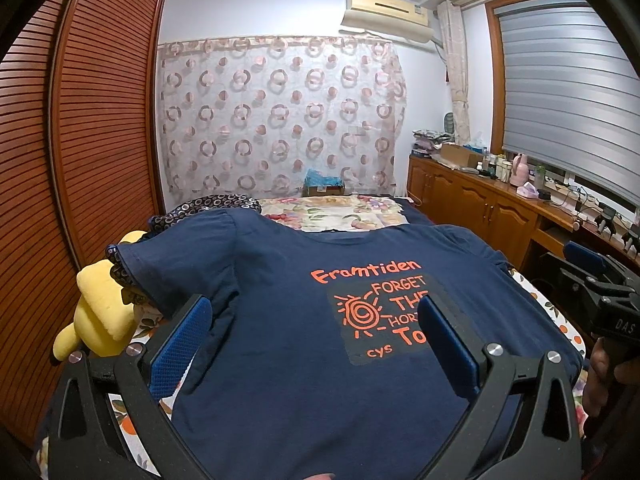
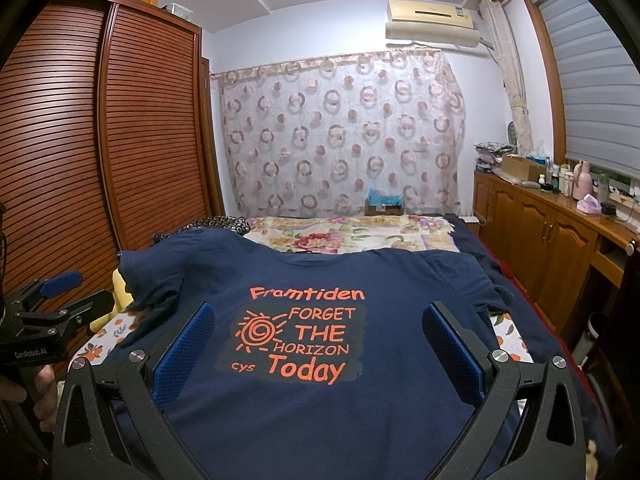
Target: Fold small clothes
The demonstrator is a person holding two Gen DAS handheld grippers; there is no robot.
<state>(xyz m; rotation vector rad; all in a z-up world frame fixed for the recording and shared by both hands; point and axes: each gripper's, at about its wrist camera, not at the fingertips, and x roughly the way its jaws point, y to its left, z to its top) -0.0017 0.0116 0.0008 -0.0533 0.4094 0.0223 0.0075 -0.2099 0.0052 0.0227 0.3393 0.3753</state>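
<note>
Navy T-shirt (image 2: 320,420) lies flat on the bed (image 2: 352,236), print side up, collar away from me, orange "Framtiden" lettering readable. My left tongs (image 1: 316,344) and right tongs (image 2: 320,348) both hover above its lower half, spread wide, gripping nothing. Yellow plush toy (image 1: 100,312) sits beside the left sleeve.

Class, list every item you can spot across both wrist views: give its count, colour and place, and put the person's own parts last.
T-shirt: one, navy, orange print, flat on bed.
Bedcover: one, floral, beyond the T-shirt.
Plush toy: one, yellow, left bed edge.
Wardrobe: one, brown slatted, left.
Curtain: one, pale with circles, far wall.
Air conditioner: one, cream, above the curtain.
Cabinets: brown, right wall.
Left gripper: black, blue pads, open above the T-shirt.
Right gripper: same, open.
</note>
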